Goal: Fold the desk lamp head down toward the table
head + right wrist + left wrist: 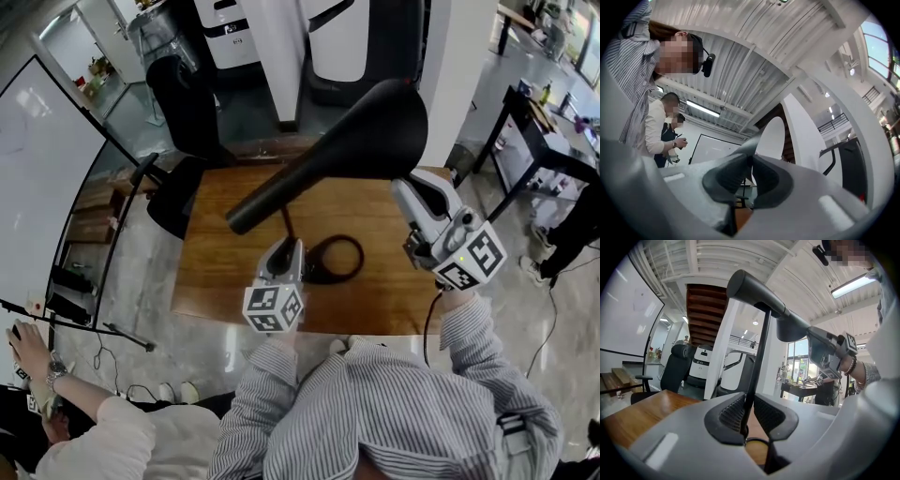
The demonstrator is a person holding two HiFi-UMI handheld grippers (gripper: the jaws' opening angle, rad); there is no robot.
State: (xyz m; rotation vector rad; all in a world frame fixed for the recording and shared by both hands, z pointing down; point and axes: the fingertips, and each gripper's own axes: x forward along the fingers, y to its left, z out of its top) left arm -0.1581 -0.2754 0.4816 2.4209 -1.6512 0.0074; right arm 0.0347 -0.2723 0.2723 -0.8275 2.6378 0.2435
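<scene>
A black desk lamp stands on the wooden table [216,262]: ring base [335,259], thin upright pole [286,223] and a long head [347,150] that widens into a cone at the upper right. My left gripper [284,247] is shut on the pole low down; in the left gripper view the pole [757,357] runs up between the ribbed pads [732,412]. My right gripper [403,185] is at the cone's rim, and in the right gripper view it [750,171] is shut on the thin edge of the lamp head [753,143]. The head slopes, cone end high.
A black office chair [187,103] stands beyond the table's far left corner. A whiteboard [37,178] leans at the left. Another person [66,412] is at the lower left. A black side table [544,122] is at the right, white pillars [281,47] behind.
</scene>
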